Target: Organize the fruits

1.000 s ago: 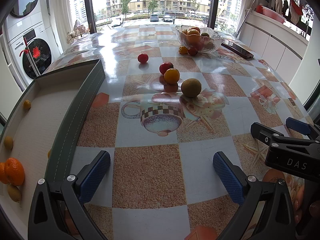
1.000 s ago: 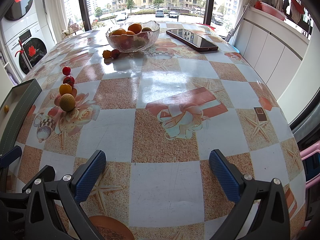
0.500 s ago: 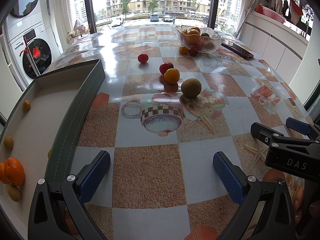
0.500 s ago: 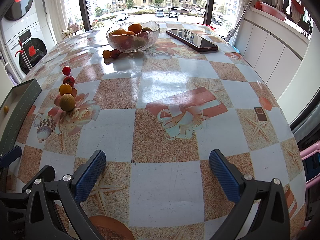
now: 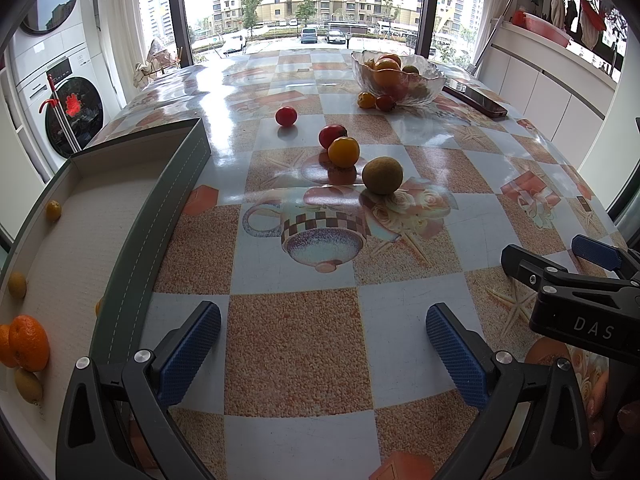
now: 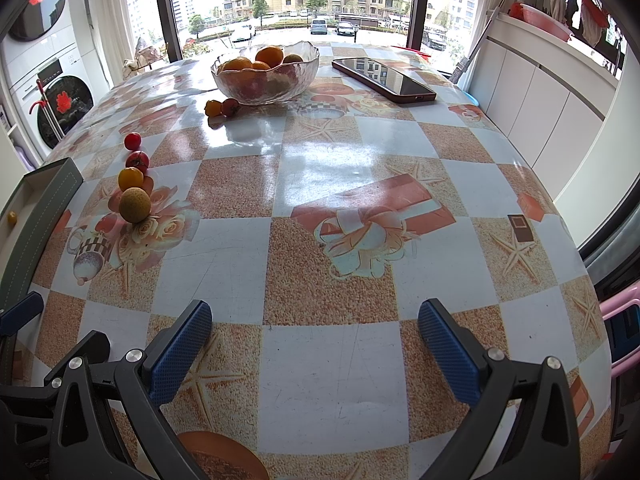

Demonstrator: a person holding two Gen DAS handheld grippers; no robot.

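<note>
Both claws, left claw [image 5: 323,340] and right claw [image 6: 315,338], hover spread wide and empty over the patterned worktop [image 6: 328,360].

Loose fruit lies mid-worktop: a brownish-green fruit [image 5: 382,175] just beside an orange one [image 5: 343,152], with a red tomato [image 5: 331,135] behind; the grey tray [image 5: 168,216] already holds citrus. Risk, judging by the glossy cloth: a glancing pinch could send a round fruit rolling into its neighbours.
</note>
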